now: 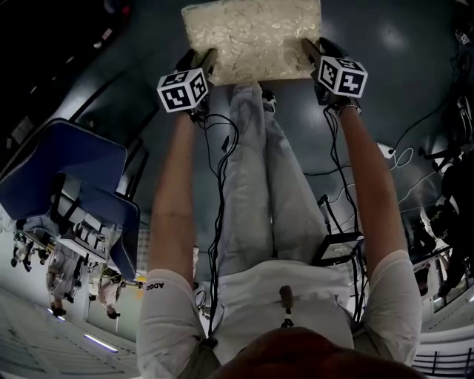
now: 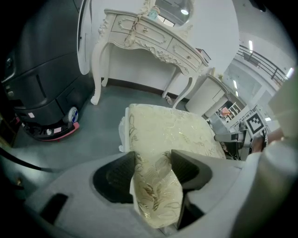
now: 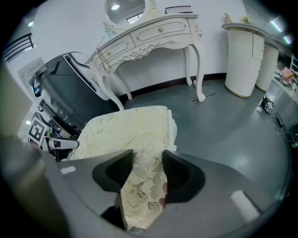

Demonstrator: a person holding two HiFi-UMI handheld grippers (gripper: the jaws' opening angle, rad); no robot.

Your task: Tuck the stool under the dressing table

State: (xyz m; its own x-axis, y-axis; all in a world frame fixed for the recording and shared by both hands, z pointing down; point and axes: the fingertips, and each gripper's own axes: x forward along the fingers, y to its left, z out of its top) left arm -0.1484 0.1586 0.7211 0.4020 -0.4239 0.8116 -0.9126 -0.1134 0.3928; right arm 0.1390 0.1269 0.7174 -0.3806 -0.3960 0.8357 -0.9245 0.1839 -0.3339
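Note:
The stool (image 1: 252, 37) has a cream, gold-patterned cushion (image 2: 172, 135) and fills the top of the head view. My left gripper (image 1: 204, 63) is shut on its near left corner (image 2: 153, 186). My right gripper (image 1: 312, 50) is shut on the near right corner (image 3: 142, 181). Both pairs of jaws press on the cushion's edge. The white carved dressing table (image 2: 149, 35) stands against the wall beyond the stool, with a gap of grey floor between them. In the right gripper view the dressing table (image 3: 153, 37) has its oval mirror (image 3: 125, 9) above it. The stool's legs are hidden.
A dark machine (image 2: 37, 83) stands left of the table, close to its left legs. A round white cabinet (image 3: 247, 56) stands to the table's right. Cables (image 1: 337, 170) run over the floor by the person's feet. A blue chair (image 1: 67, 178) is at the person's left.

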